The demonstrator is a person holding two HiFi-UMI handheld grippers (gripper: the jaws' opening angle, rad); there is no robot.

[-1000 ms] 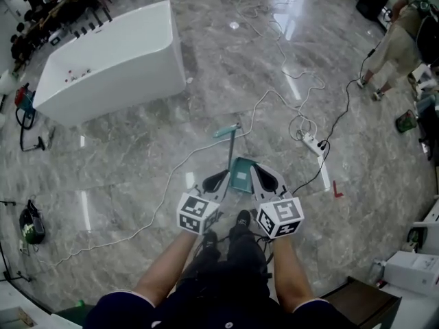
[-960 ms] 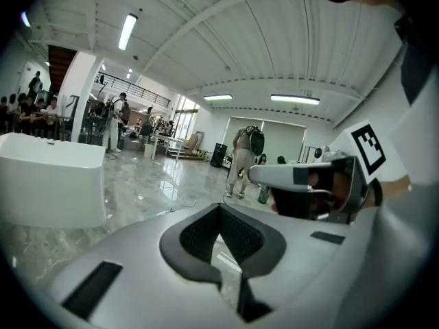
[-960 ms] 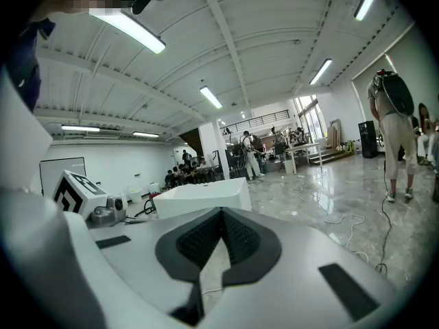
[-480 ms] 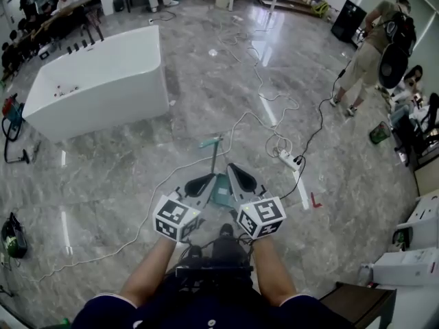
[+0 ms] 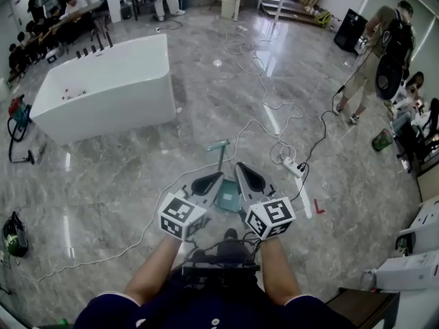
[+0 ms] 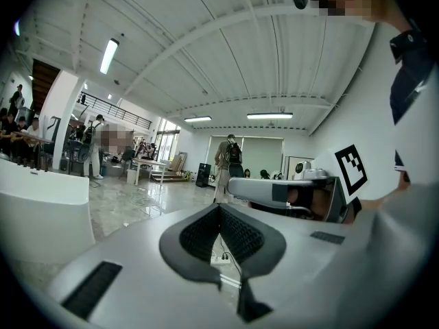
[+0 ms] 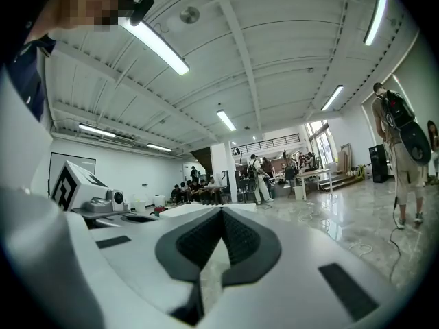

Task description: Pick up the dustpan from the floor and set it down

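A teal dustpan (image 5: 227,195) lies on the grey marble floor, its long handle (image 5: 220,153) pointing away from me. In the head view it shows between my two grippers, which are held side by side above it. My left gripper (image 5: 218,175) is shut with nothing between its jaws, and my right gripper (image 5: 239,166) is shut and empty too. The left gripper view (image 6: 219,208) and the right gripper view (image 7: 221,211) both look level across the room and neither shows the dustpan. Each one catches the other gripper at its side.
A large white tub (image 5: 103,88) stands at the back left. White and black cables and a power strip (image 5: 291,166) run over the floor to the right of the dustpan. A person (image 5: 381,53) stands at the far right, and white boxes (image 5: 405,273) sit at the lower right.
Both grippers have come up off the floor toward the camera, still shut and empty. The dustpan stays lying on the floor beneath them.
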